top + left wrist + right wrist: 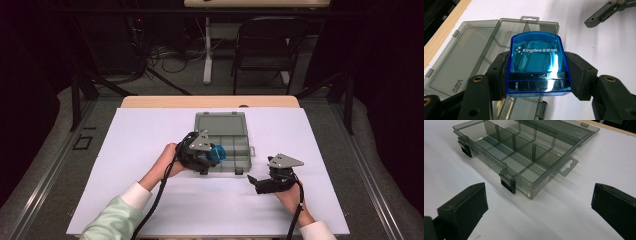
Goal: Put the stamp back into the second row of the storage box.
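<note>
Clamped between the two black jaws of the left tool (537,75) is a blue translucent plastic block (537,66) with white "Kingdee" lettering on its top face; the pads press its two side walls, and its long axis runs away from the camera, toward the grey compartment box (506,35) that lies open just beyond and below it. In the high view the left tool (207,157) hangs over the near left part of that box (235,150), the blue block (217,153) showing at its tip above the front row of cells. As I judge it, the coming move turns on this: the block is already above the tray half, not the flat lid half that lies hinged open on the far side, so a short drop would put it in a cell.

The right tool (257,184) rests low on the white counter (150,200), to the right of the box and nearer the person, its jaws spread wide with nothing between them; in its own view it faces the box's front wall and two dark latches (507,183).

Which cell lies straight under the block is hidden by the block and the jaws. Whether the block clears the dividers cannot be told, and the small print on the lid is too blurred to read.
</note>
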Demonstrator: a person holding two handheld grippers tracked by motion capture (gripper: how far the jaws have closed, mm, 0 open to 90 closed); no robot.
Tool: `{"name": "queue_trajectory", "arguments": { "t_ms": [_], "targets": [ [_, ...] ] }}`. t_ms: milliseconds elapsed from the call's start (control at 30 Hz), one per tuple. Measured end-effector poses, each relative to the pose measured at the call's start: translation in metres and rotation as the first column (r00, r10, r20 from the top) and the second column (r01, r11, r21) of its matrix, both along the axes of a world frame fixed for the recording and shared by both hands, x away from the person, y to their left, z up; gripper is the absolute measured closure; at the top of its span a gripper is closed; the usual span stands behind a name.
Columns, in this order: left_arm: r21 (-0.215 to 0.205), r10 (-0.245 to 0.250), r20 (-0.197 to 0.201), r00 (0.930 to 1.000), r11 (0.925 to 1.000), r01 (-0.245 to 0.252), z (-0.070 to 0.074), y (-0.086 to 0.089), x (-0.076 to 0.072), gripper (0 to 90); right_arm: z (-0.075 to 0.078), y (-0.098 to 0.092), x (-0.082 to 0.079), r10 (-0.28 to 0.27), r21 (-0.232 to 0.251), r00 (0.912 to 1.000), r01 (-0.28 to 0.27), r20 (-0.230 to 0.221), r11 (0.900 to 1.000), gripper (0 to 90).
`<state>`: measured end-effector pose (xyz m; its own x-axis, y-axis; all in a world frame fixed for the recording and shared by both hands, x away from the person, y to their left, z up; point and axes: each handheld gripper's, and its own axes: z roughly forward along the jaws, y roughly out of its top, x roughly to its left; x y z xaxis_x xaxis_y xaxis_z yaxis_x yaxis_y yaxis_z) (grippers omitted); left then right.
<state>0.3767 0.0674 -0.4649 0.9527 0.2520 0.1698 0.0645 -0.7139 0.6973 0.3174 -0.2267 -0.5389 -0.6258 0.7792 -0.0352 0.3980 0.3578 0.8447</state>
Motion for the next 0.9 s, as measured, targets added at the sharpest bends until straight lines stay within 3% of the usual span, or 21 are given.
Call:
{"name": "queue_trajectory", "arguments": {
  "t_ms": [267, 433, 633, 700, 900],
  "targets": [
    [0.013, -0.035, 0.018, 0.9992, 0.9993, 0.035, -0.003, -0.005, 0.006, 41.5, -0.001, 0.000, 0.000, 0.002, 0.004, 1.0000, -0.002, 0.004, 1.000, 0.0],
    [0.007, -0.042, 0.016, 0.9990, 0.9991, 0.042, -0.005, -0.009, 0.011, 41.4, -0.001, 0.000, 0.000, 0.002, 0.004, 1.0000, -0.002, 0.004, 1.000, 0.0],
    [0.028, -0.043, 0.021, 0.9988, 0.9987, 0.043, -0.008, -0.014, 0.019, 41.5, -0.001, 0.000, 0.000, 0.002, 0.003, 1.0000, -0.002, 0.004, 1.000, 0.0],
    [0.019, -0.066, 0.021, 0.9976, 0.9977, 0.065, -0.009, -0.015, 0.022, 41.5, -0.001, 0.000, 0.000, 0.003, 0.002, 1.0000, -0.003, 0.005, 1.000, 0.0],
    [0.043, -0.090, 0.031, 0.9955, 0.9951, 0.089, -0.014, -0.019, 0.026, 41.4, -0.001, 0.001, 0.000, 0.004, 0.003, 1.0000, -0.004, 0.003, 1.000, 0.0]
  ]
}}
